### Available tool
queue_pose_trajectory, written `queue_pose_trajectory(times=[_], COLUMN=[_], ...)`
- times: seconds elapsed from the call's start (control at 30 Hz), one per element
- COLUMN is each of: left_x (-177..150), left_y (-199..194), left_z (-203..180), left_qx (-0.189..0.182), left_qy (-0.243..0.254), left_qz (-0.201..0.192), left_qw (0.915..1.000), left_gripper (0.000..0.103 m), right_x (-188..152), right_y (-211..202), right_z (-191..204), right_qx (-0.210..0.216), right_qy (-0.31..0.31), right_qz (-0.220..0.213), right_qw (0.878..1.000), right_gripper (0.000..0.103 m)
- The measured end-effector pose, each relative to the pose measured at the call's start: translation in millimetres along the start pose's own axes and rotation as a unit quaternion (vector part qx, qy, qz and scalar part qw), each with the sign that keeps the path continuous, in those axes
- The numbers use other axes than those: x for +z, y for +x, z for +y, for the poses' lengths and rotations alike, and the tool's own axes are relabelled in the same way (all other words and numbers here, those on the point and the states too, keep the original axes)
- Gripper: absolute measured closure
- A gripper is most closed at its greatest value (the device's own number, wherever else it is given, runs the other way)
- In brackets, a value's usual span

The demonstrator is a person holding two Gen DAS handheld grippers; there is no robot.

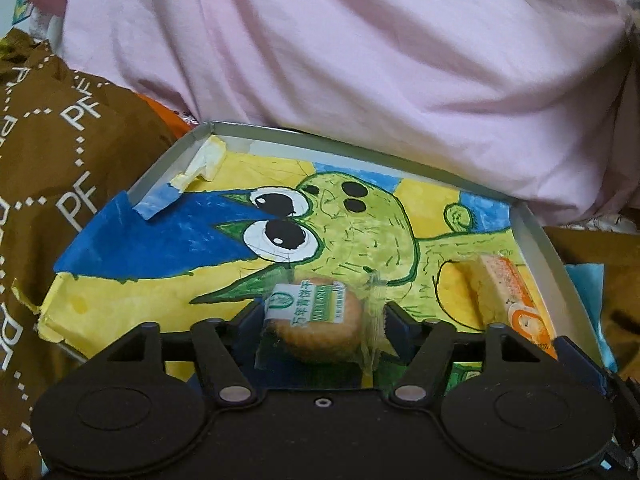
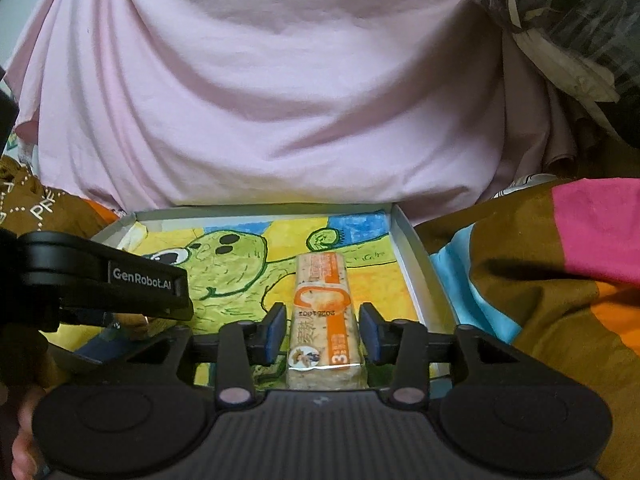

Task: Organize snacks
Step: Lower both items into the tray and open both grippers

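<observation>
Left claw (image 1: 324, 320) is clenched on a round biscuit in a clear wrapper (image 1: 320, 320), its dark pads pressing the wrapper from both sides; a white and green label with printed characters crosses the top of the packet. That packet sits low over the near part of a shallow tray (image 1: 536, 248) with pale upright walls. Right claw (image 2: 323, 330) is released: its blue-padded fingers (image 2: 276, 330) stand on either side of a long snack bar in an orange and white wrapper (image 2: 324, 312), with a visible gap on each side, so they are not touching it. That bar lies flat on the tray floor (image 2: 416, 264), running lengthwise away from the camera, close to the tray's right wall; in the left wrist view the same bar (image 1: 504, 292) appears at the right side of the tray, beside the biscuit packet but apart from it. Lining the tray is a hand-coloured drawing (image 1: 352, 232) of a green big-eyed creature on yellow and blue, its paper edge curled up at the far left corner. Beyond the tray hangs a pink cloth (image 1: 340, 48). To the left lies brown fabric printed with white letters (image 1: 52, 152), and to the right a brown cover with pink, orange and blue patches (image 2: 560, 264).
</observation>
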State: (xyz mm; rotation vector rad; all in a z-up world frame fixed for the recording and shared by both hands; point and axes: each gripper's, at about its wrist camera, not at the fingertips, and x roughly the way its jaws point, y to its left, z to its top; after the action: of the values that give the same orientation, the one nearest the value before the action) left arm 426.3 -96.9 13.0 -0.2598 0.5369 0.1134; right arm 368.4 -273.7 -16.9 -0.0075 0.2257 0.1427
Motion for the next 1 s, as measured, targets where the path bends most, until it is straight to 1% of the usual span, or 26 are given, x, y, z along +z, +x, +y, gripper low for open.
queue_pose_trajectory(times=[0.07,0.1,0.17,0.2,0.27,0.3,0.37,0.43,0.5,0.67,0.83,1.0], left_x=[1.2,1.7,3.2,4.0,5.8,6.9,8.0,7.5,6.4,0.0,-9.3,-21.9], left_y=[-6.4,-9.8,-19.9,-26.0,-38.5,-44.3,-58.2,-72.0,-85.3,-119.4,-155.4,-186.7], left_z=[2.1,2.6,3.7,4.3,5.3,5.9,8.5,12.4,16.9,30.1,42.8,54.6], left_qx=[-0.001,-0.001,-0.001,-0.002,-0.003,-0.002,-0.003,-0.003,-0.003,-0.004,-0.008,-0.015], left_qy=[-0.009,-0.012,-0.015,-0.015,-0.017,-0.018,-0.022,-0.027,-0.030,-0.031,-0.026,-0.010], left_qz=[-0.007,-0.011,-0.020,-0.025,-0.037,-0.042,-0.054,-0.062,-0.067,-0.081,-0.091,-0.090], left_qw=[0.9999,0.9999,0.9997,0.9996,0.9992,0.9989,0.9983,0.9977,0.9973,0.9962,0.9955,0.9958], left_gripper=[0.024,0.022,0.015,0.013,0.005,0.004,0.001,0.001,0.001,0.001,0.001,0.001], right_x=[2.9,4.9,8.6,10.5,14.0,15.8,19.5,23.2,27.2,35.6,35.5,28.6], right_y=[-5.9,-10.2,-19.2,-24.2,-35.5,-41.5,-53.4,-69.1,-85.2,-123.8,-160.4,-194.9], right_z=[1.2,1.3,1.6,1.6,1.3,1.1,0.7,0.3,0.5,-0.5,-1.1,5.5], right_qx=[-0.004,-0.006,-0.011,-0.014,-0.020,-0.022,-0.026,-0.031,-0.034,-0.031,-0.034,-0.044], right_qy=[-0.001,-0.001,0.001,0.002,0.003,0.003,0.003,0.003,0.001,-0.007,-0.007,-0.016], right_qz=[-0.008,-0.014,-0.025,-0.031,-0.044,-0.051,-0.066,-0.085,-0.103,-0.129,-0.136,-0.145], right_qw=[1.000,1.000,1.000,0.999,0.999,0.998,0.997,0.996,0.994,0.991,0.990,0.988], right_gripper=[0.042,0.039,0.029,0.026,0.016,0.014,0.005,0.001,0.000,0.000,0.000,0.000])
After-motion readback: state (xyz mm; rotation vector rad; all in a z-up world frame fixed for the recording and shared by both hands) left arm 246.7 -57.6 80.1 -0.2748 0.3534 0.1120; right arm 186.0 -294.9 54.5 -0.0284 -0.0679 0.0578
